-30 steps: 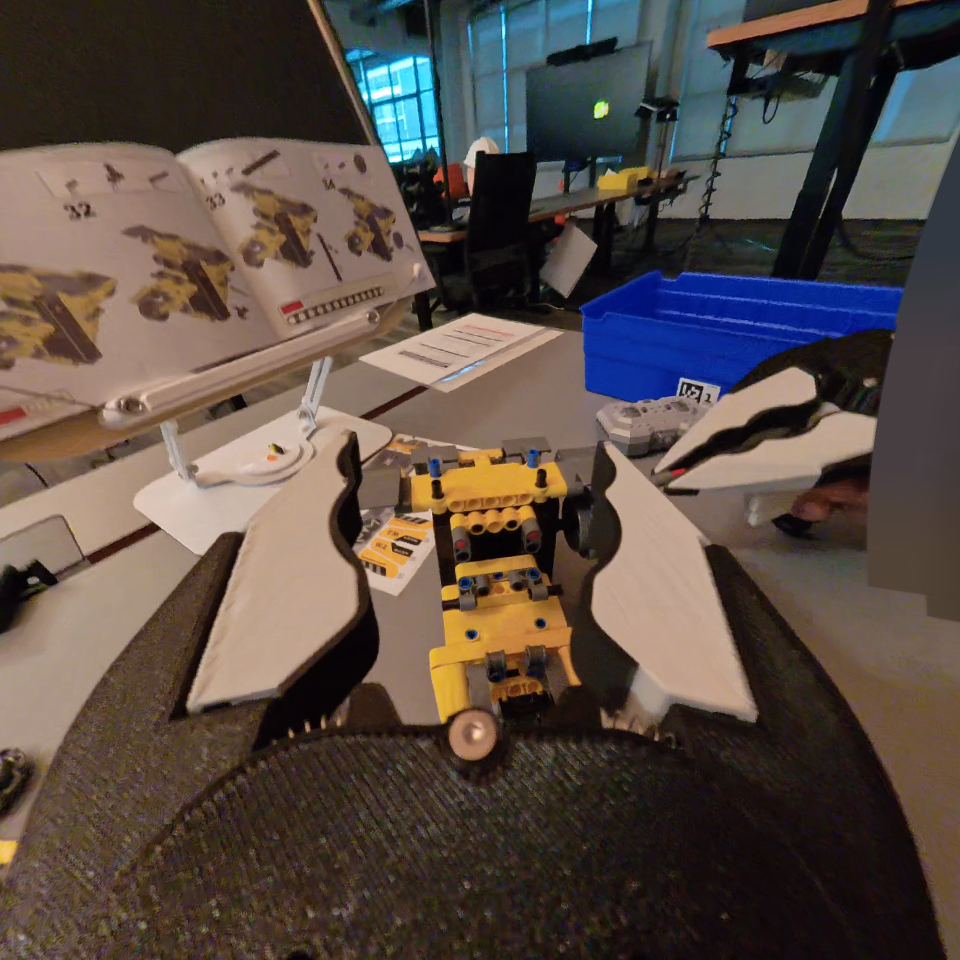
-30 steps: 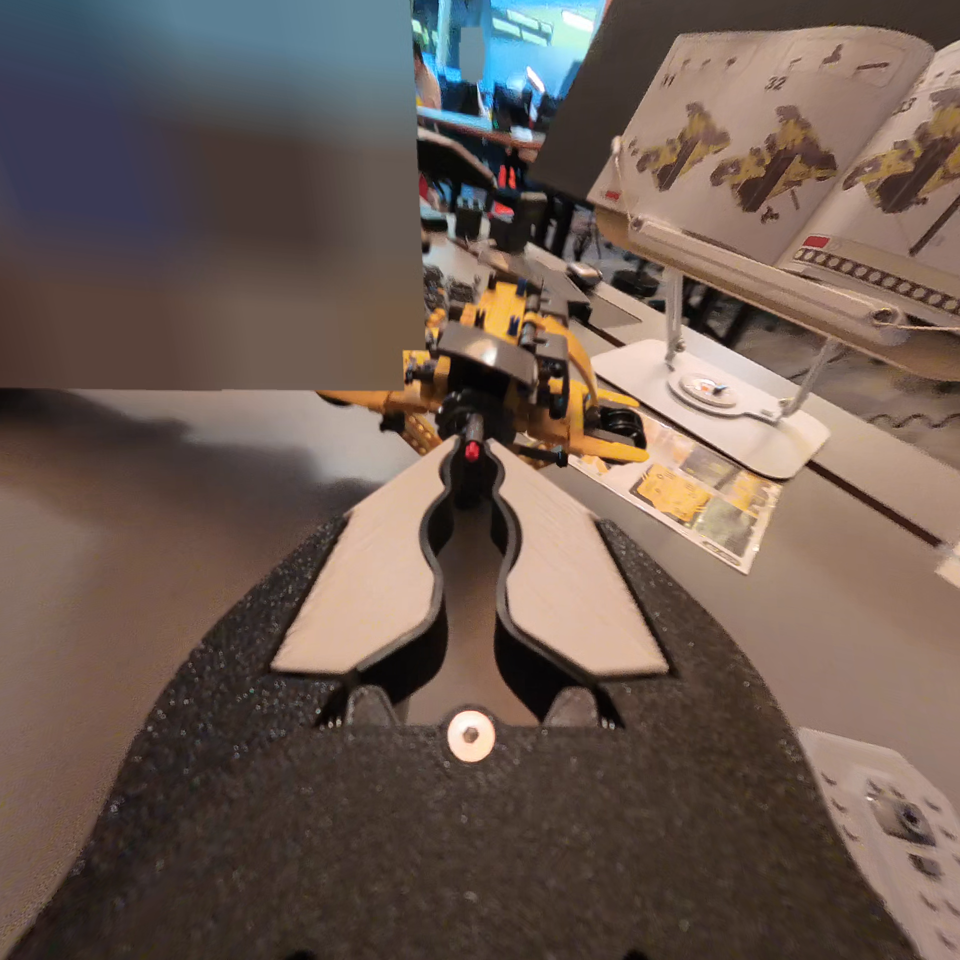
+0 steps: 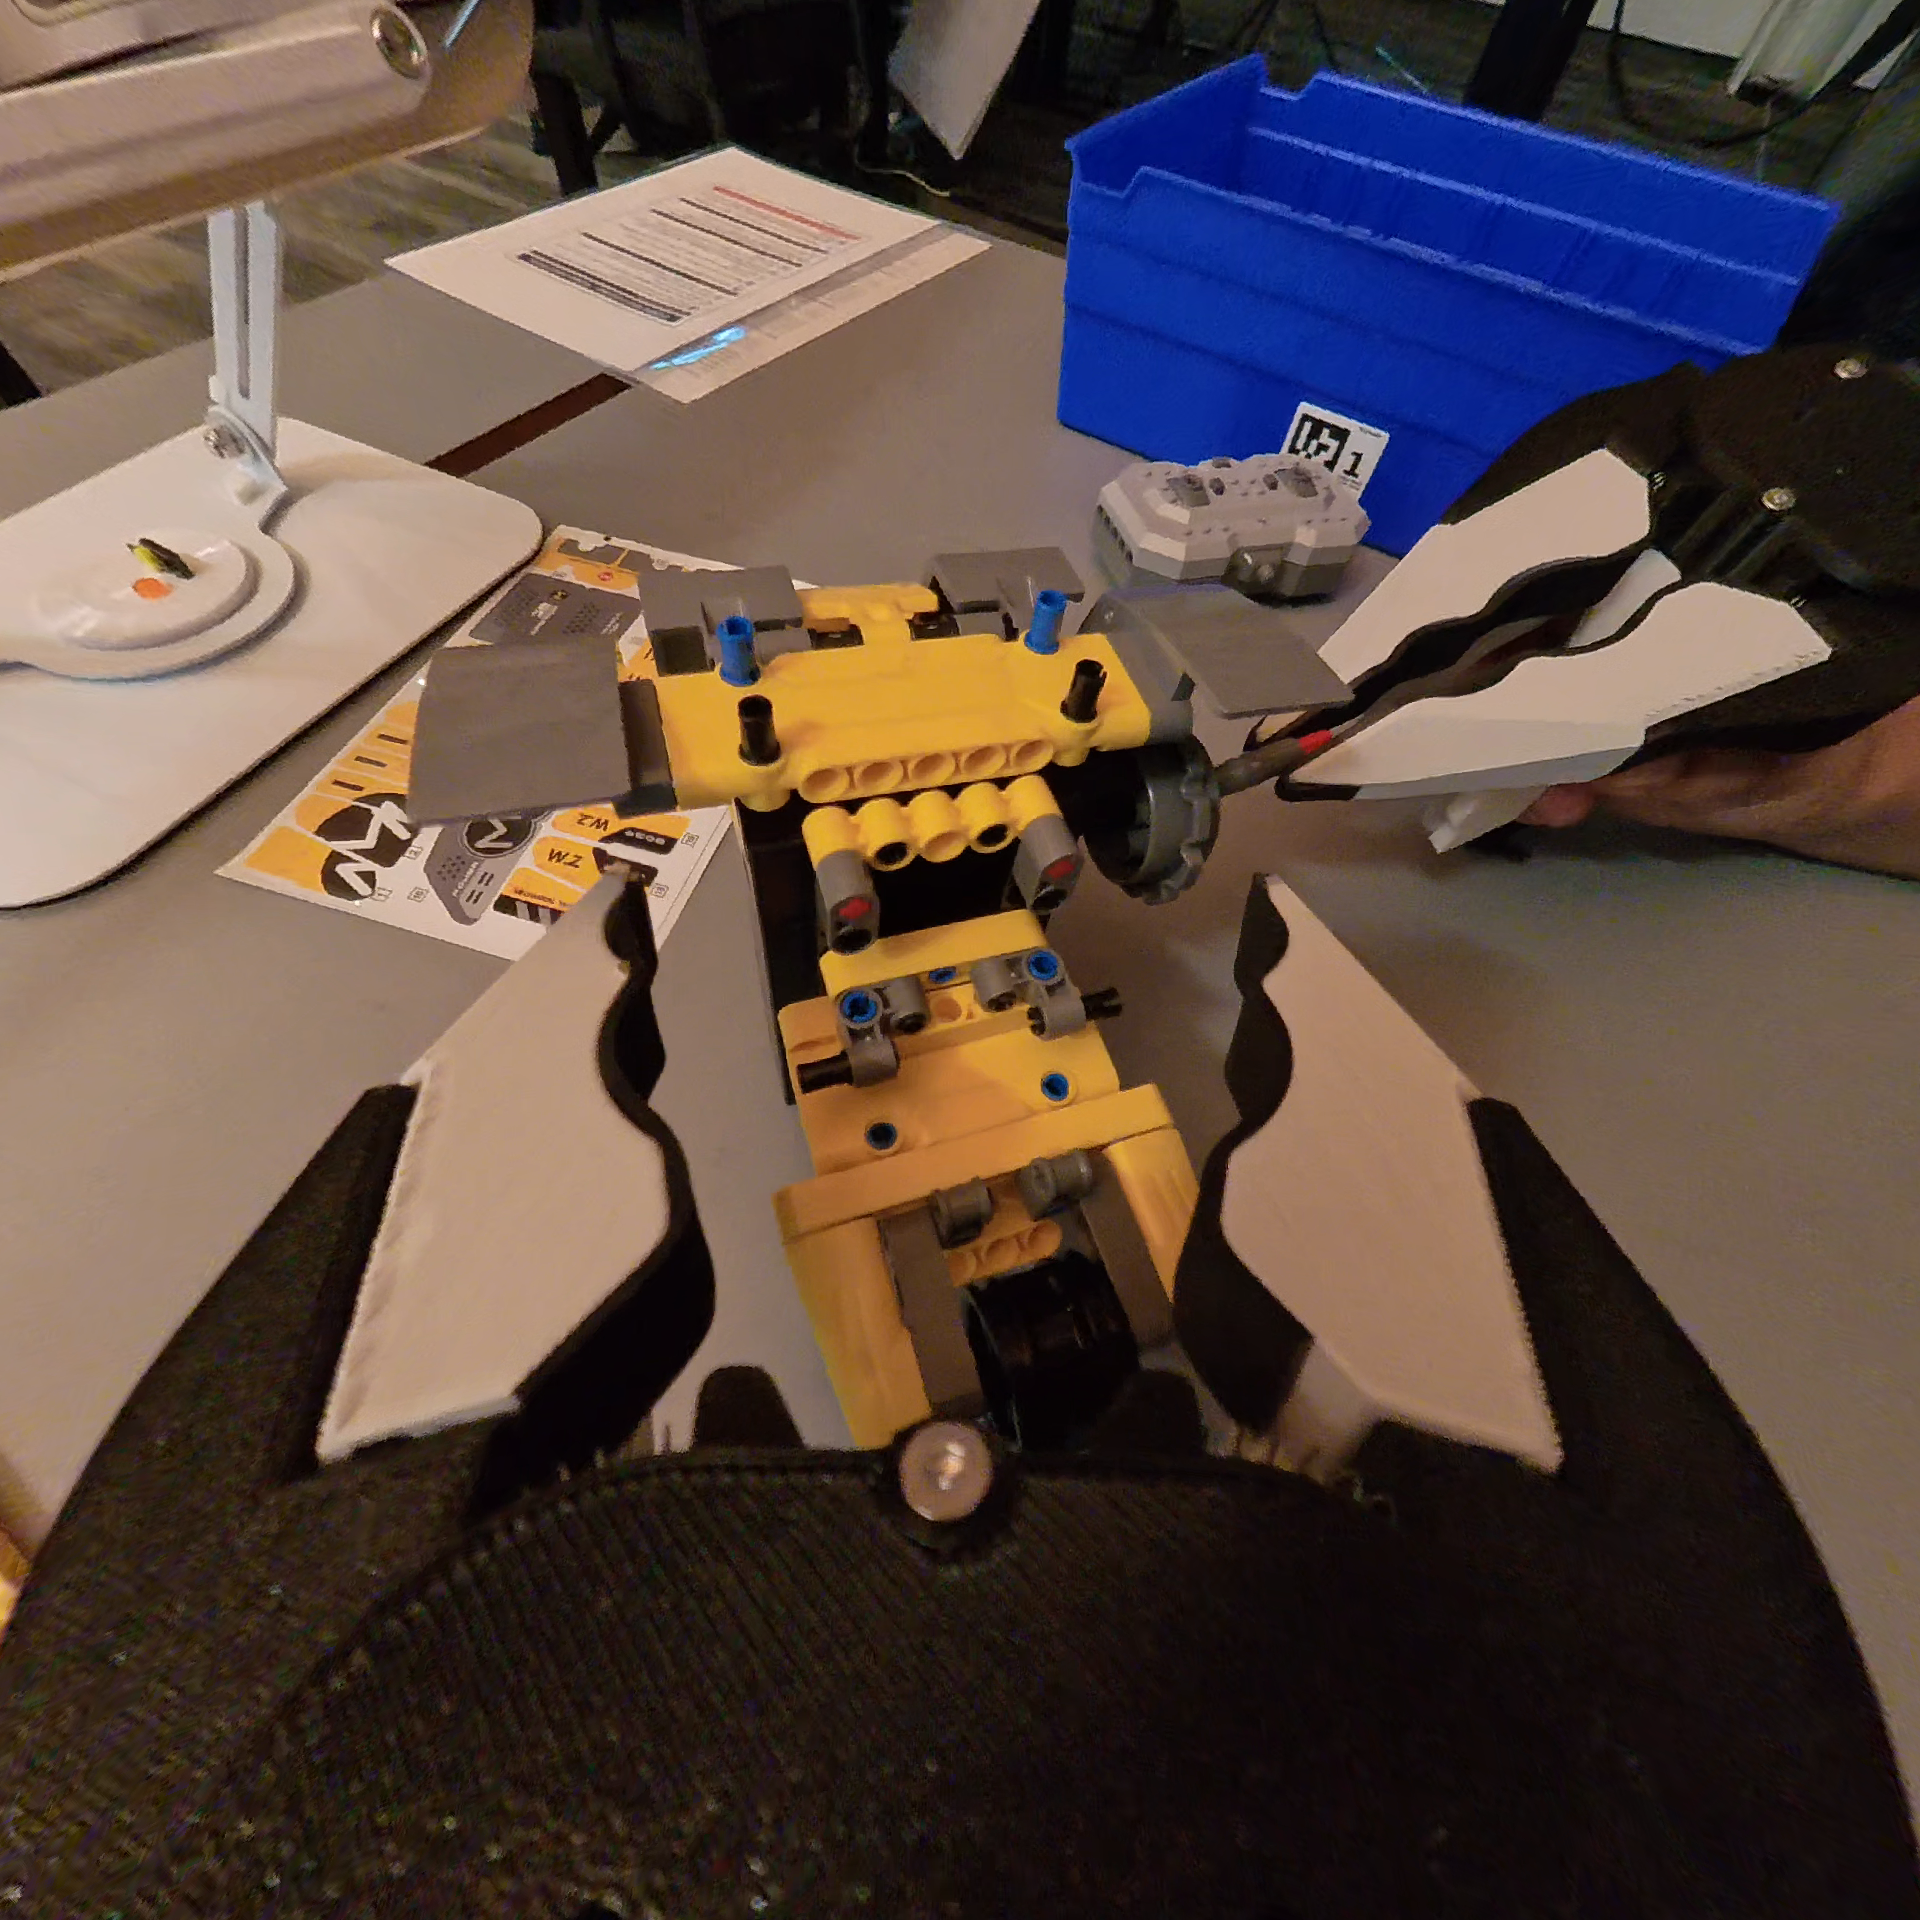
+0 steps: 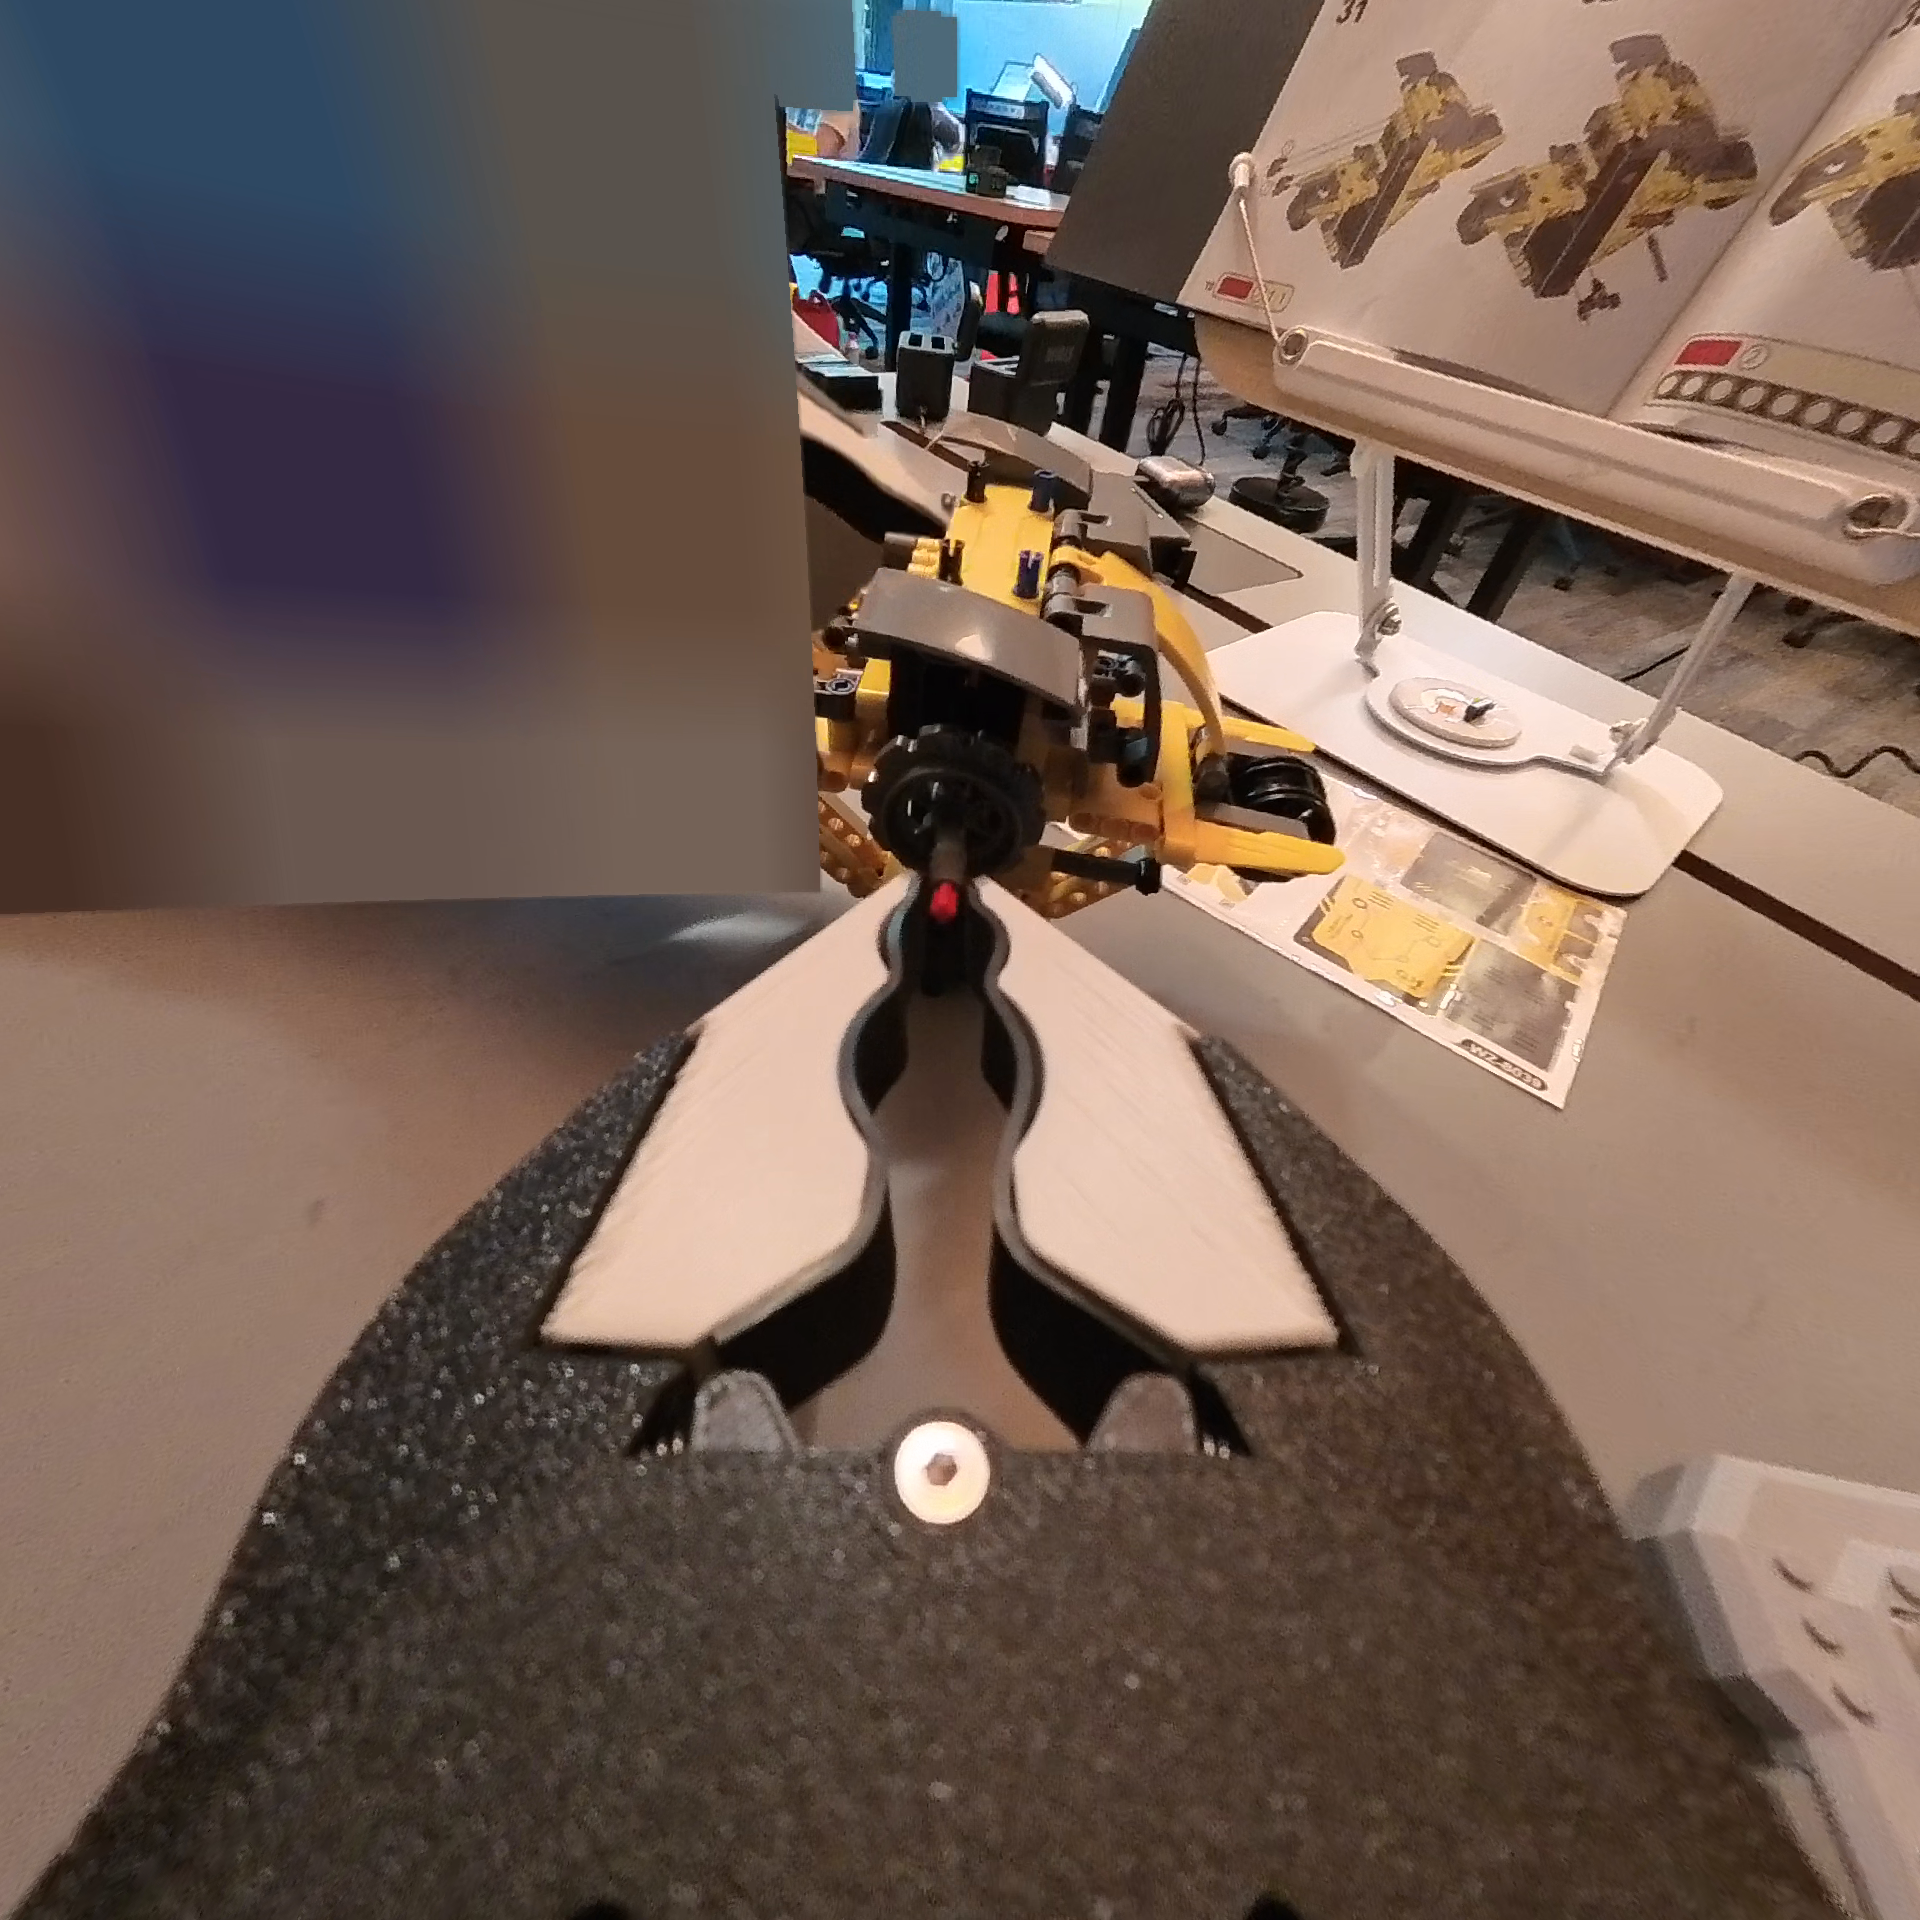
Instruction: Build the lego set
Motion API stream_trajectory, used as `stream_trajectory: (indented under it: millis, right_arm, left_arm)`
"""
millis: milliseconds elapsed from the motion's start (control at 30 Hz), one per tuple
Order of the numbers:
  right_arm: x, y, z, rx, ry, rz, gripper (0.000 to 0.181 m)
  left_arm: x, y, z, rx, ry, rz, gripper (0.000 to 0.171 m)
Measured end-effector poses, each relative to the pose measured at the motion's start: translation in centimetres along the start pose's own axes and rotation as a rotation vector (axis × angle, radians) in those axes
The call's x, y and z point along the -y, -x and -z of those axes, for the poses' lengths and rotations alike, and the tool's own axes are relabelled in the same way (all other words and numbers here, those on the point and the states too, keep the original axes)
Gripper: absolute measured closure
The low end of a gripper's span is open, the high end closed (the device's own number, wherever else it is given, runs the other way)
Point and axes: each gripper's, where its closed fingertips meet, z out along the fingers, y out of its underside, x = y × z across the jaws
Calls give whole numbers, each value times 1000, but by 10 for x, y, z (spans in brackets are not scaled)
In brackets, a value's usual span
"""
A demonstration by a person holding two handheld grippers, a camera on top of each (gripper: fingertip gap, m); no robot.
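On a grey tabletop (image 3: 935, 436) in a workshop room, we see our left gripper (image 3: 940, 914) spread wide around the yellow brick model (image 3: 935, 1039); our right gripper (image 4: 943, 914), at 3 o'clock, pinches a dark axle (image 4: 943, 868) at the model's wheel (image 4: 951, 805). A sticker sheet (image 3: 457, 842) lies at 10 o'clock and a blue bin (image 3: 1403, 260) at 1 o'clock.

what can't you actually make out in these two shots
- Left wrist view: the near end of the yellow brick model is hidden behind the left gripper body.
- Right wrist view: a blur patch hides the upper left, including the model's left side.
- Right wrist view: the dark axle clamped in the right gripper; its held length is hidden between the fingers.
- Left wrist view: the book stand top is cut off.
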Motion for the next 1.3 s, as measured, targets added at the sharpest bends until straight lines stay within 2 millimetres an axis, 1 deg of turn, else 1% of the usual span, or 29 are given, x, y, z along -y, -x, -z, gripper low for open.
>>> stream_trajectory:
  millis: [67, 200, 400, 667, 867, 1300]
  right_arm:
    - [-1, 0, -1, 7, 1, -10, 176]
    - [-1, 0, -1, 17, 3, -25, 176]
    - [-3, 0, -2, 23, 13, -49, 176]
    - [-9, -2, -5, -7, 53, -97, 176]
    - [-10, -2, -4, 41, 59, -189, 176]
    - [-8, -2, -3, 65, 61, -213, 176]
  left_arm:
    - [-2, -4, -2, -16, 13, 11, 65]
    - [-7, -8, -5, -27, 49, 41, 76]
    - [-8, -3, -7, 41, 74, 28, 83]
    - [-8, -1, -7, 93, 84, 33, 85]
    - [-8, -3, -8, 113, 96, 11, 85]
    - [-9, -3, -7, 135, 116, -11, 85]
